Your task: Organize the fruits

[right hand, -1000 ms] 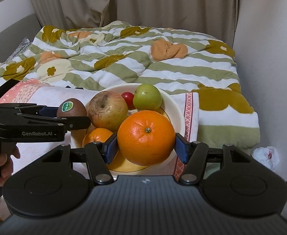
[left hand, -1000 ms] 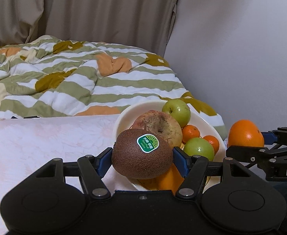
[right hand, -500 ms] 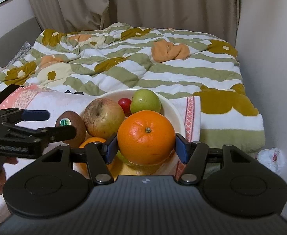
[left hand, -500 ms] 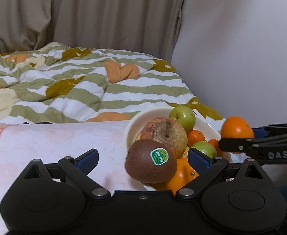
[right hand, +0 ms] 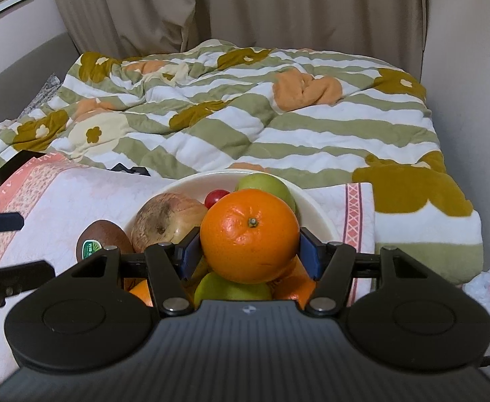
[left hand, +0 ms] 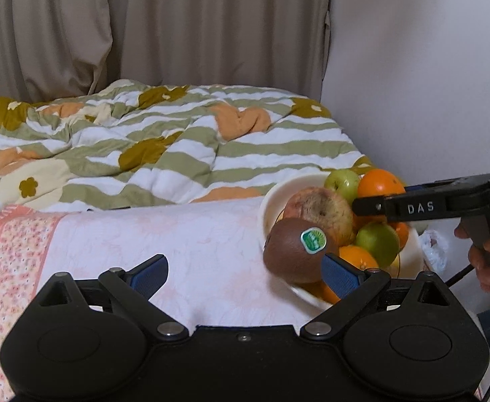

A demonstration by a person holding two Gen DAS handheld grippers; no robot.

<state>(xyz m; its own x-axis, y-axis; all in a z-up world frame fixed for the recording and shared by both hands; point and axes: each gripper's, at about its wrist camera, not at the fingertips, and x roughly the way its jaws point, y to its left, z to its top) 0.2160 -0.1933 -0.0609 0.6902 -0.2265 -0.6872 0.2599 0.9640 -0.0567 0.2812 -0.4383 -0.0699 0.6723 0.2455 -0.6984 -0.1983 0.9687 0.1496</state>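
Over the cream bowl (right hand: 315, 214) is where it's all happening. The right gripper (right hand: 250, 251) has its jaws clamped on the big orange (right hand: 250, 234), holding it right above the pile, with the bruised apple (right hand: 167, 221) just beside it and a green apple (right hand: 268, 184) behind. The kiwi (left hand: 295, 251) sits at the bowl's near edge, leaning on that bruised apple, sticker up. The left gripper (left hand: 245, 273) has just been opening its jaws, and they now stand wide with nothing pressed between them; one blue pad is right next to the kiwi, but I can't tell if it touches. The bowl rests on a pale pink cloth (left hand: 184, 244) on the bed, with the striped quilt (left hand: 178, 154) behind it.

So my read: kiwi drop-off is done, orange is the step in hand. Next move probably needs the orange lowered into a stable dip between fruits before letting go, since the heap looks full and round things roll. Left one should back off without nudging the kiwi off the rim.
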